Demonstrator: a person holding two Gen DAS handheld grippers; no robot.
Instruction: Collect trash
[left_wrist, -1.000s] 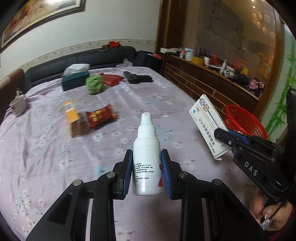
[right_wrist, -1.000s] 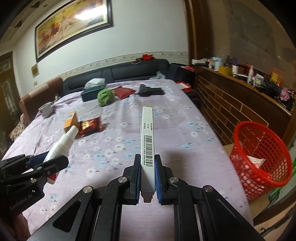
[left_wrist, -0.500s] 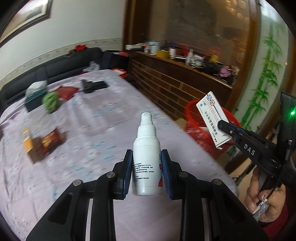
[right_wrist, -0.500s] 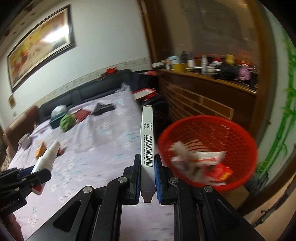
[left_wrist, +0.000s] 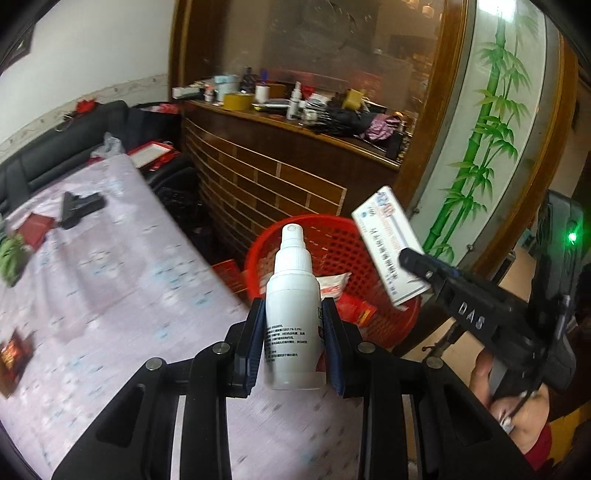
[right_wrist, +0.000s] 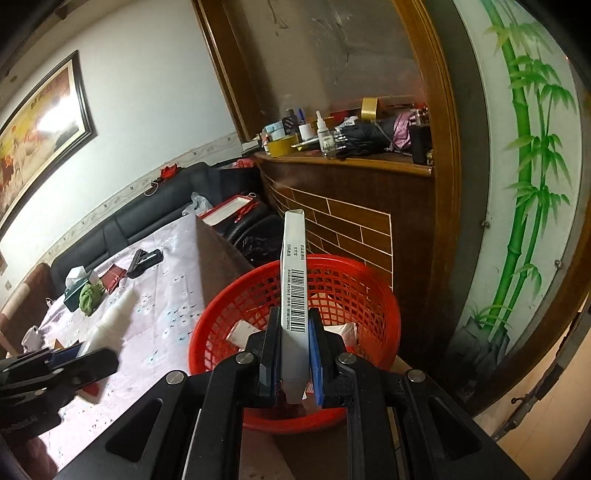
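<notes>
My left gripper (left_wrist: 293, 325) is shut on a white spray bottle (left_wrist: 291, 306), held upright over the table's right edge. Just beyond it stands the red mesh basket (left_wrist: 332, 243) with wrappers inside. My right gripper (right_wrist: 295, 332) is shut on a flat white box (right_wrist: 294, 280) with a barcode on its edge, held above the near side of the red basket (right_wrist: 354, 291). In the left wrist view the same white box (left_wrist: 391, 247) hangs over the basket's right rim, clamped in the right gripper (left_wrist: 413, 266). In the right wrist view the left gripper (right_wrist: 62, 369) shows blurred at lower left.
The table (left_wrist: 110, 295) with a lilac flowered cloth still carries a black object (left_wrist: 77, 208), a red packet (left_wrist: 35, 229), a green bundle (left_wrist: 11, 258) and a snack wrapper (left_wrist: 13, 354). A brick-patterned wooden counter (left_wrist: 280, 177) with clutter stands behind the basket. A bamboo-painted panel (right_wrist: 524, 184) is at right.
Both grippers have swung right, from over the table toward the red basket, each keeping its item. The basket now lies directly ahead of both; the table has slid to the left.
</notes>
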